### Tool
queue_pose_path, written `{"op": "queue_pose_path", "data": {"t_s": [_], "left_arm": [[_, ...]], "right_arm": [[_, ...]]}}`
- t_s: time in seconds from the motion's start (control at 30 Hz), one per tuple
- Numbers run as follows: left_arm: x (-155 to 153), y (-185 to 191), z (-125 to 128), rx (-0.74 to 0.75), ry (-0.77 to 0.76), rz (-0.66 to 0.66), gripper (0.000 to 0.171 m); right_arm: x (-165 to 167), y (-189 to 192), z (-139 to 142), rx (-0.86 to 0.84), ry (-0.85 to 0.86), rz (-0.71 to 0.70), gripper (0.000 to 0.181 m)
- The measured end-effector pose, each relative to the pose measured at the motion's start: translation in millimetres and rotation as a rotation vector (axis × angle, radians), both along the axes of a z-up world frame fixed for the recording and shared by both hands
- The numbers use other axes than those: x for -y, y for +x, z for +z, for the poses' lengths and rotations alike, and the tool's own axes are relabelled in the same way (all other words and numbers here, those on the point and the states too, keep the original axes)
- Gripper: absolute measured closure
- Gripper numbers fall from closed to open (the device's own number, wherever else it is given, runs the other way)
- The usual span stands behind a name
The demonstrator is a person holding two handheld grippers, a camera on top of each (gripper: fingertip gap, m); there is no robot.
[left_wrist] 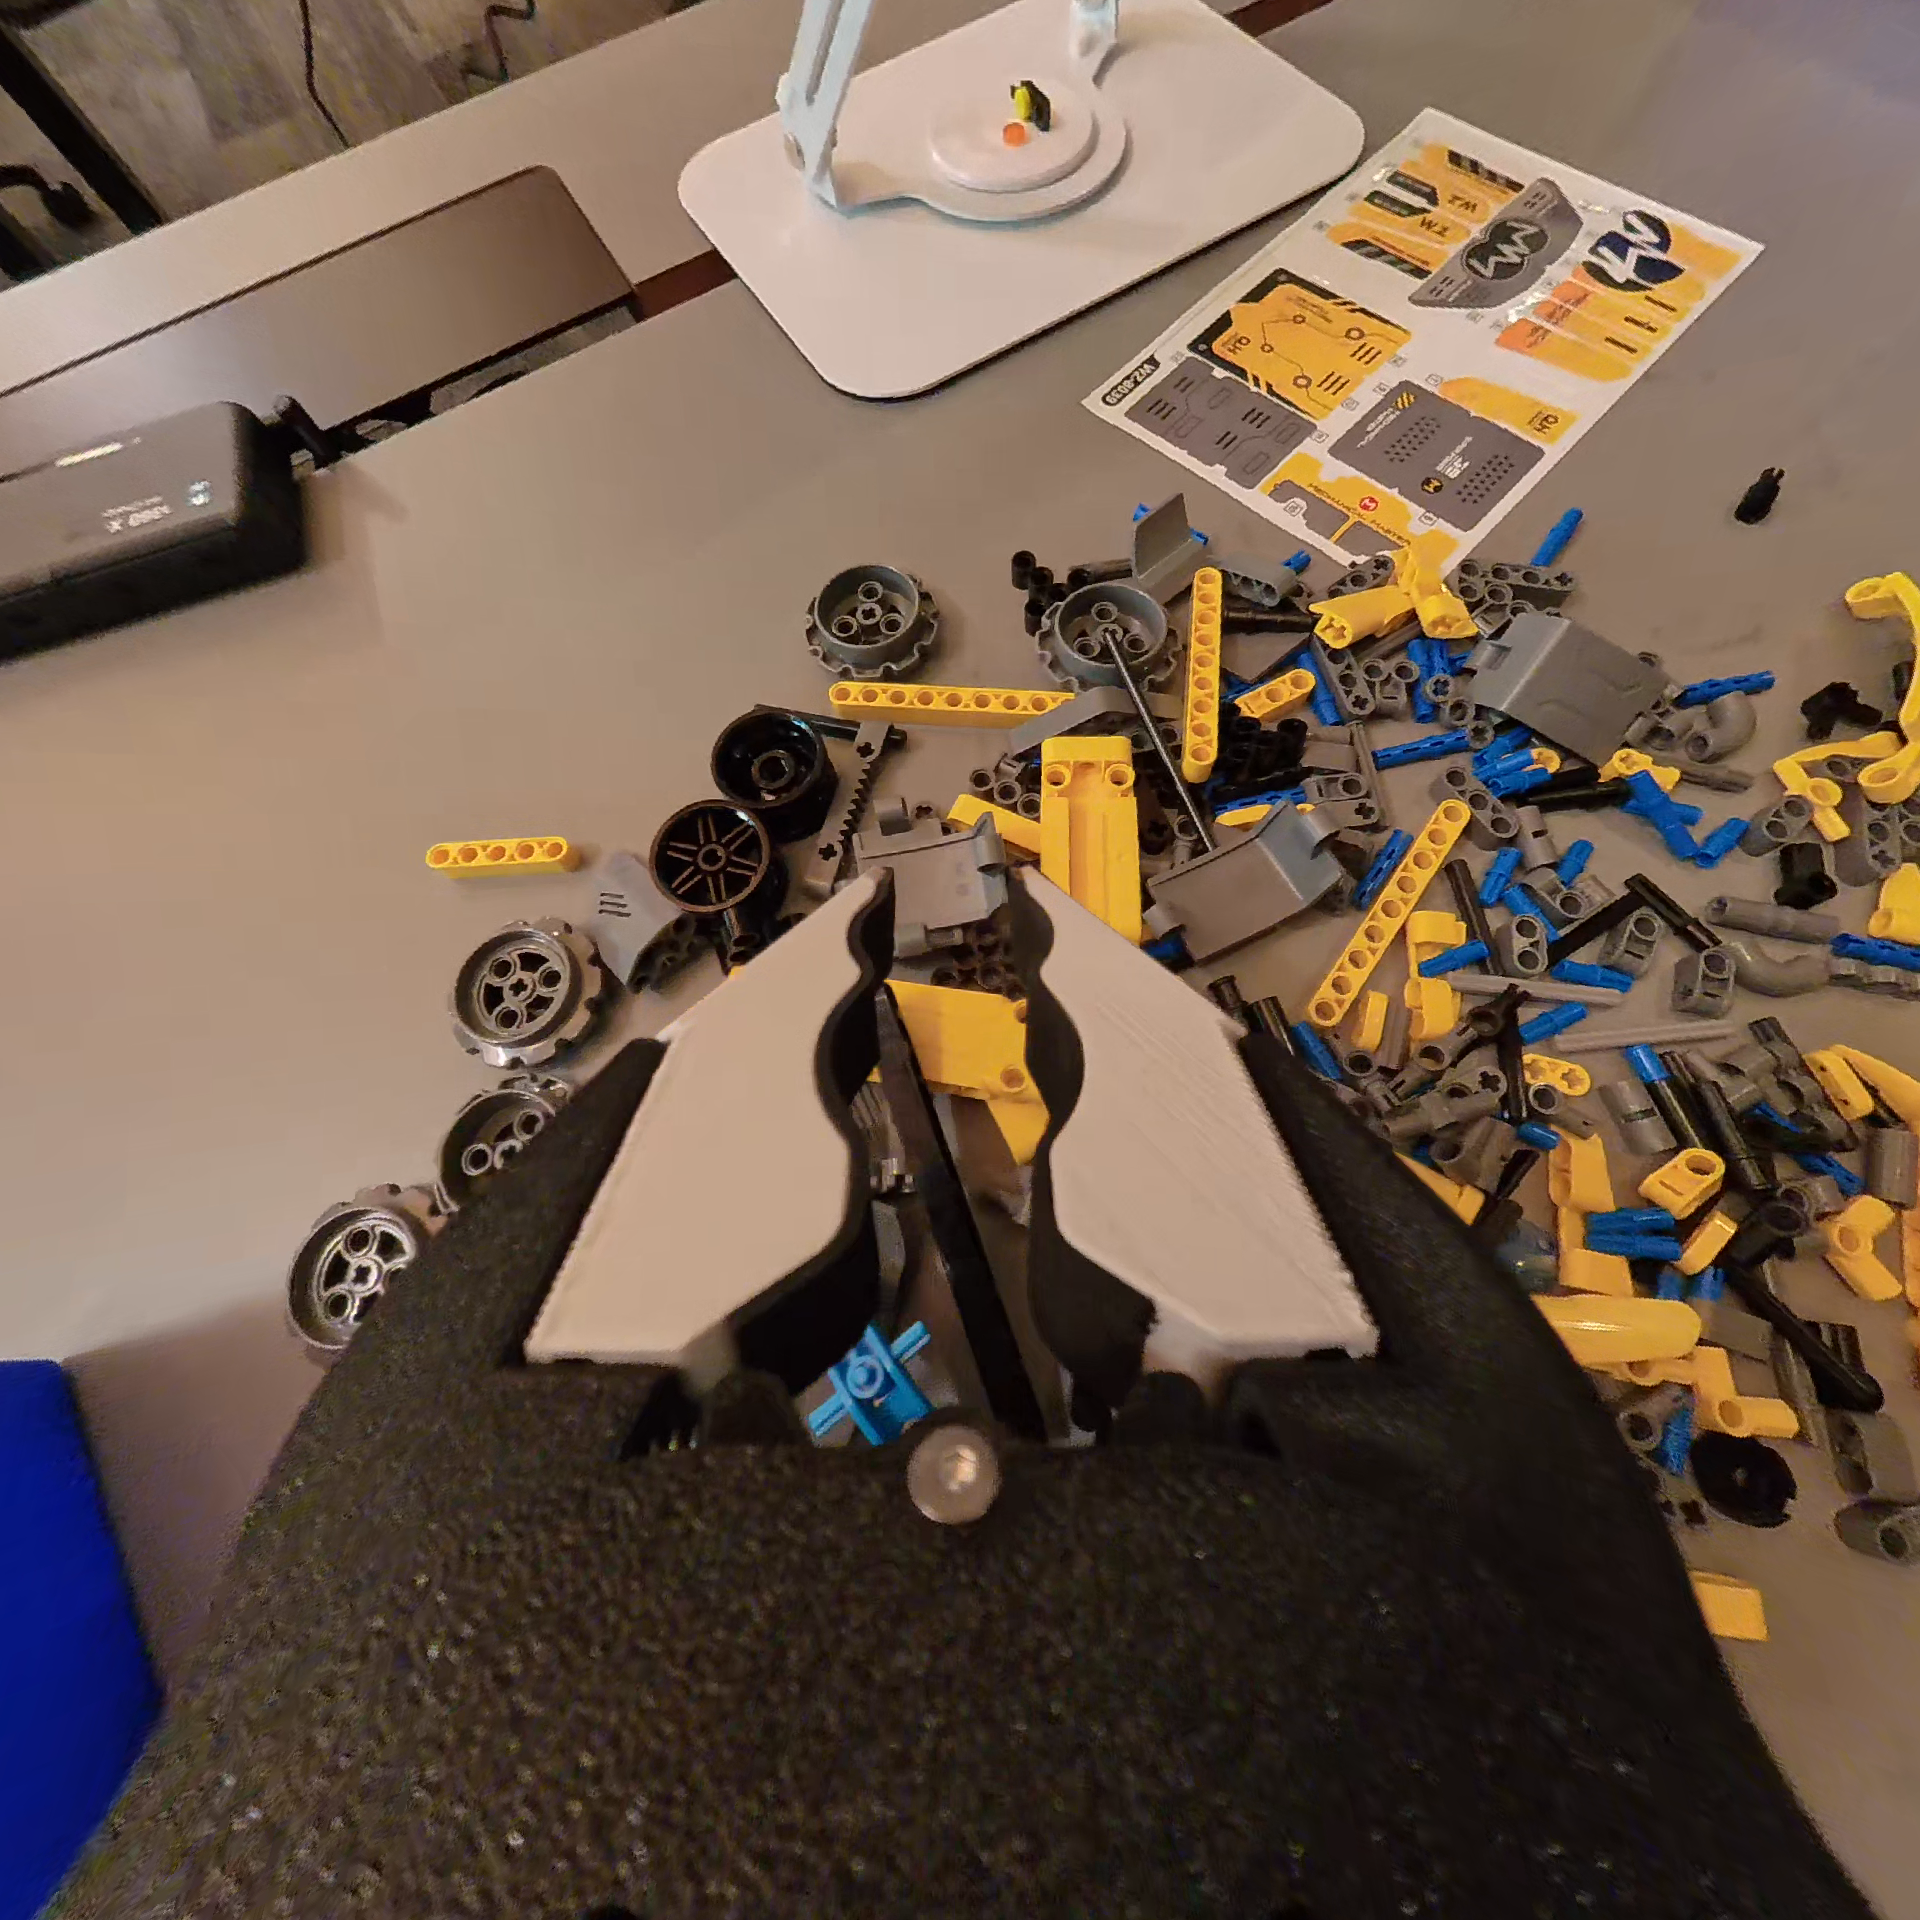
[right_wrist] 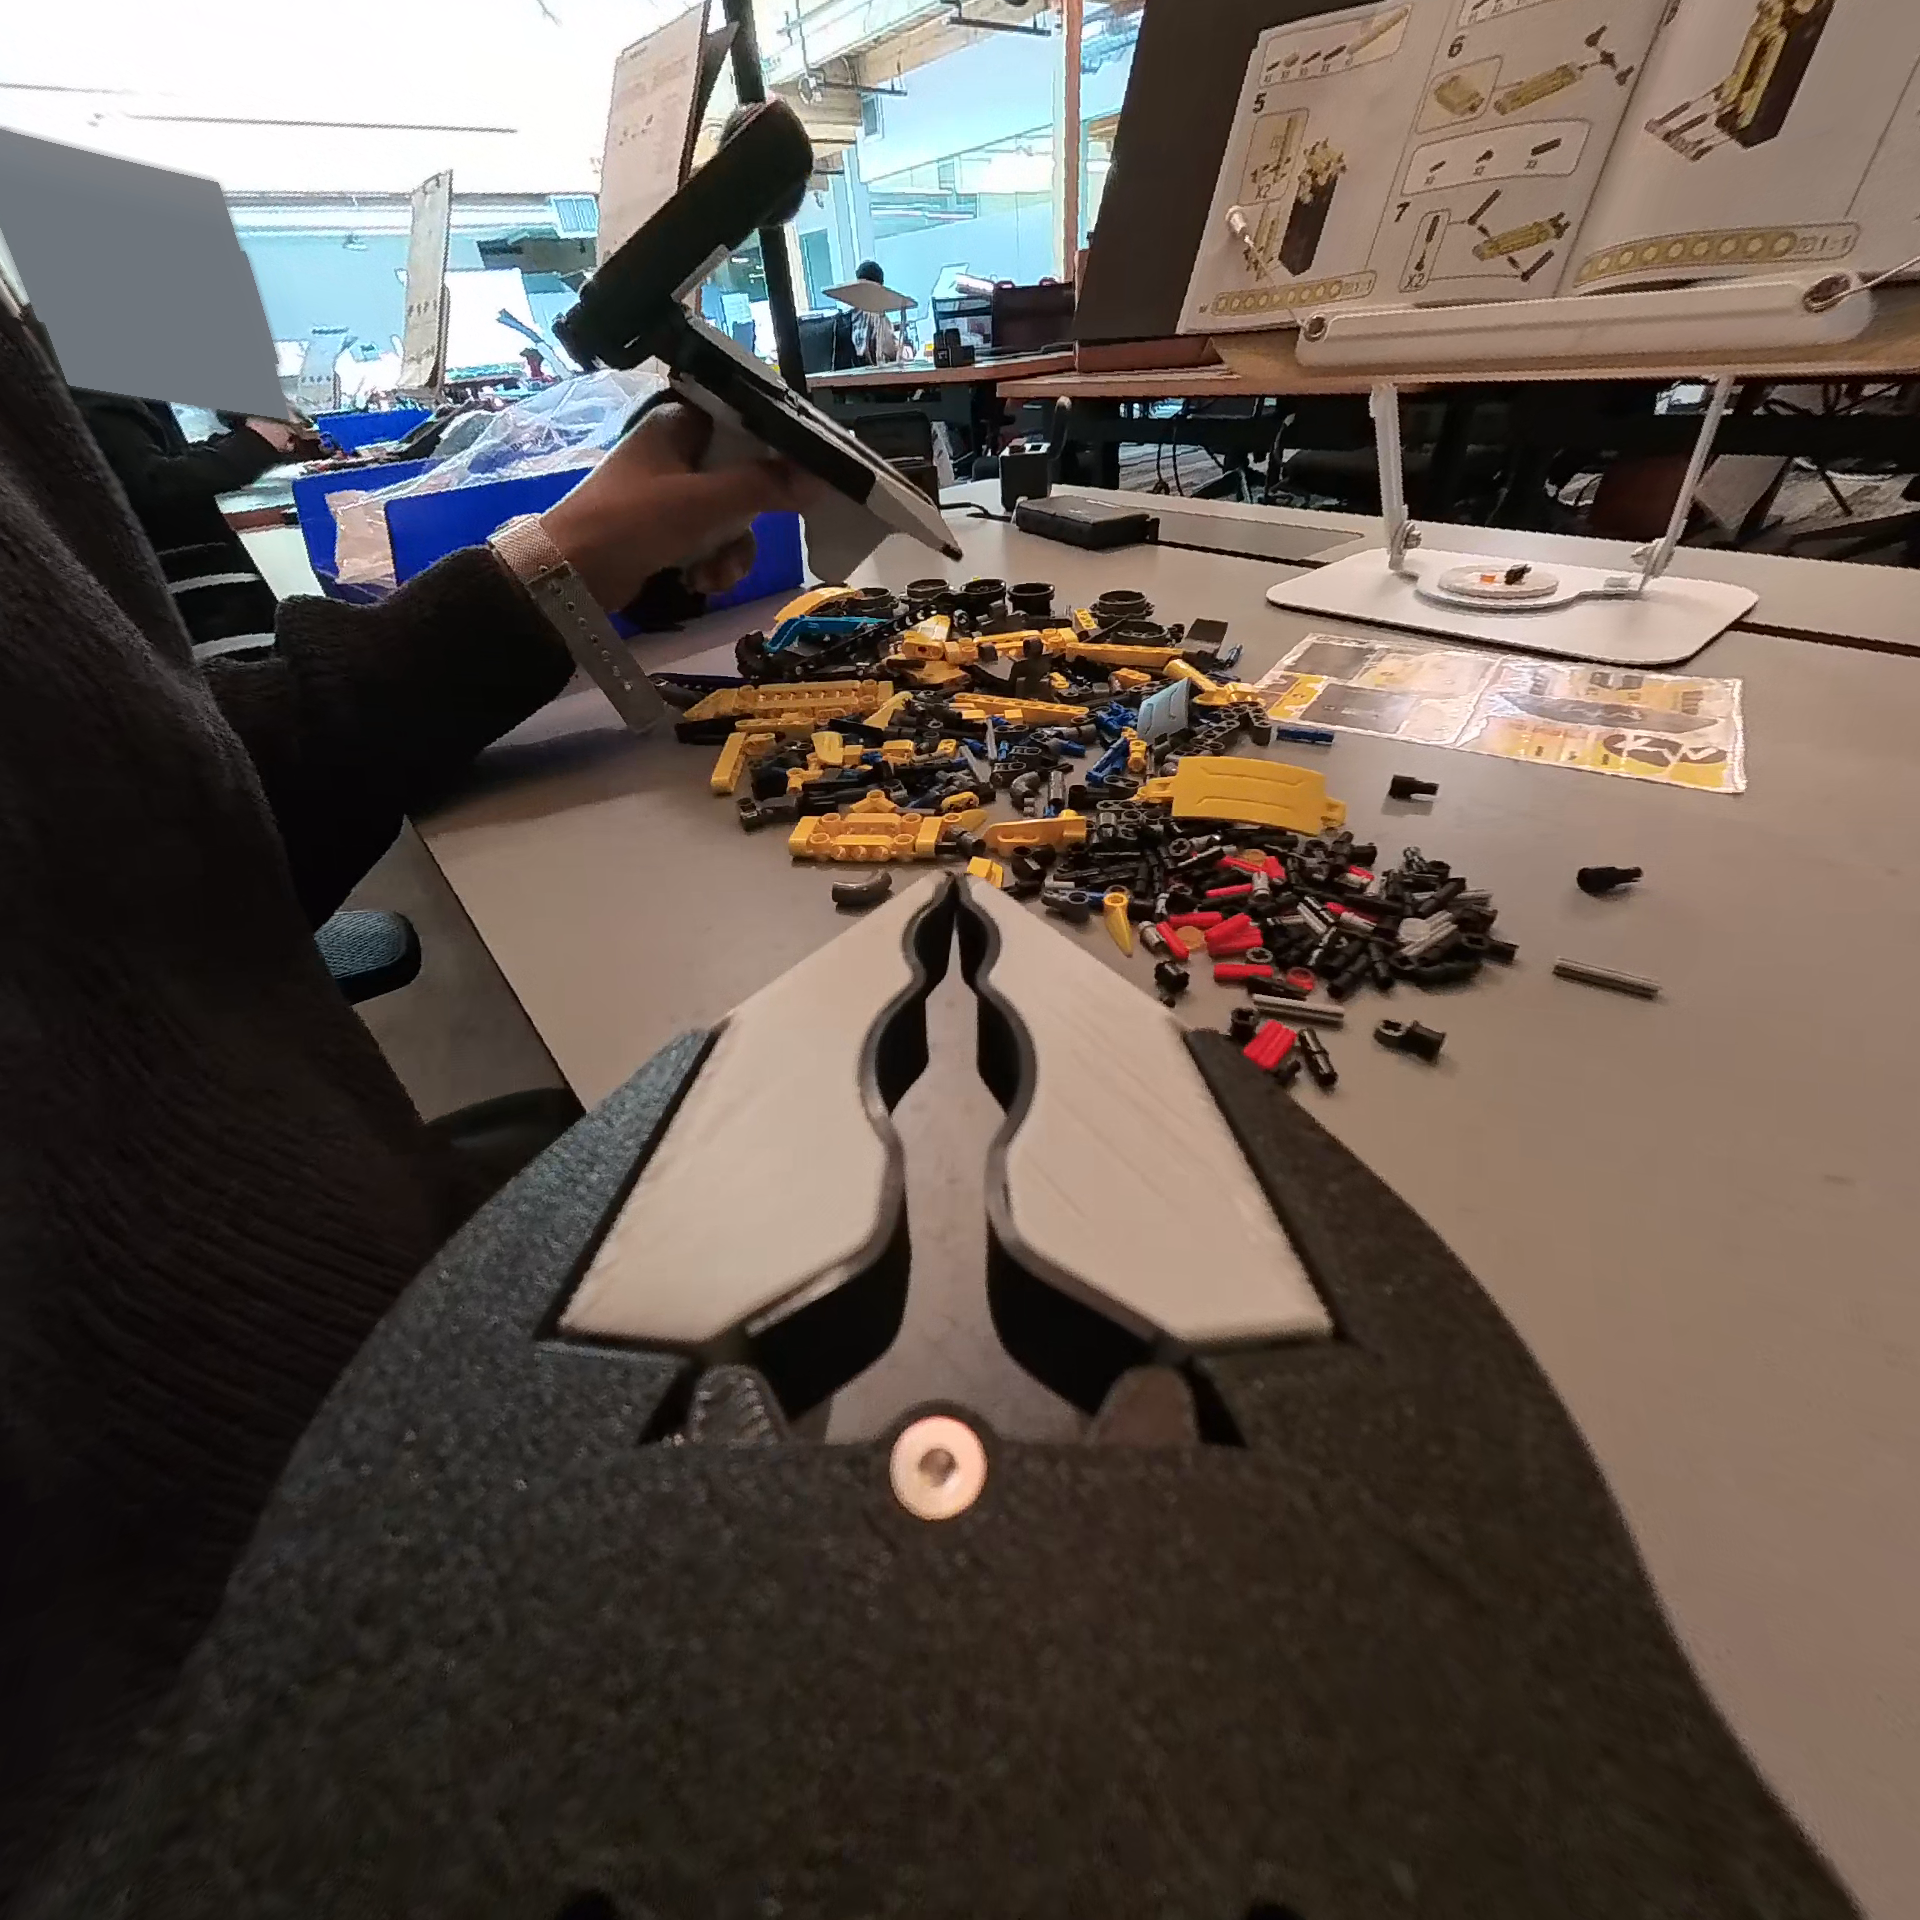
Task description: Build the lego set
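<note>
A pile of yellow, blue, grey and black building pieces [left_wrist: 1351, 883] lies on the grey table [left_wrist: 520, 623]. My left gripper [left_wrist: 956, 888] is open and hovers above the pile's left part. A grey panel piece [left_wrist: 940, 894] and a yellow block [left_wrist: 966, 1039] show on the table through its gap. In the right wrist view a hand [right_wrist: 665, 520] holds the left gripper [right_wrist: 940, 540] in the air over the far end of the pile [right_wrist: 1039, 748]. My right gripper [right_wrist: 956, 883] is shut and empty, near the small black and red pins [right_wrist: 1299, 925].
Grey and black wheels [left_wrist: 516, 992] lie left of the pile. A sticker sheet [left_wrist: 1423, 343] [right_wrist: 1507, 707] lies beyond it. A white stand [left_wrist: 1018, 208] [right_wrist: 1507, 603] holds an open instruction booklet [right_wrist: 1507, 156]. A black box [left_wrist: 135, 520] sits far left, and a blue bin [right_wrist: 468, 530] stands off the table's left end. About 35 cm separates my left fingertips from my right. My left gripper is the nearer one to the yellow block [left_wrist: 966, 1039]: about 4 cm, against 35 cm.
</note>
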State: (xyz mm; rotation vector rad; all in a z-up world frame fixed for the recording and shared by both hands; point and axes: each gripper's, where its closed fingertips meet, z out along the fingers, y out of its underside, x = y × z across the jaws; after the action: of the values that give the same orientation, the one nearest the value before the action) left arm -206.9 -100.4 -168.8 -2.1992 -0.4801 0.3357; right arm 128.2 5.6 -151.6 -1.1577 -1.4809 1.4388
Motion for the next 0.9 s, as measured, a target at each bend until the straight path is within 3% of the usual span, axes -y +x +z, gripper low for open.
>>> {"op": "queue_pose_path", "data": {"t_s": [0.4,0.57,0.67,0.83,0.9], "left_arm": [[3.6,-6.8,-4.4,-0.039,-0.044,0.025,0.15],[39.0,-37.4,-5.1,-0.062,-0.094,0.197,0.15],[44.9,-40.4,-3.6,-0.001,-0.011,0.179,0.15],[27.7,-26.9,-2.9,0.032,0.048,0.053,0.11],[24.3,-25.3,-4.3,0.009,0.031,0.051,0.109]], "right_arm": [[-0.9,0.9,1.8,-0.011,-0.016,0.003,0.181],[-2.4,-0.2,0.9,0.004,-0.04,0.005,0.181],[-1.9,0.4,1.6,-0.004,-0.034,0.005,0.181],[-2.4,-0.6,0.4,0.01,-0.043,0.008,0.181],[-2.7,-0.3,1.0,0.004,-0.042,0.005,0.181]]}}
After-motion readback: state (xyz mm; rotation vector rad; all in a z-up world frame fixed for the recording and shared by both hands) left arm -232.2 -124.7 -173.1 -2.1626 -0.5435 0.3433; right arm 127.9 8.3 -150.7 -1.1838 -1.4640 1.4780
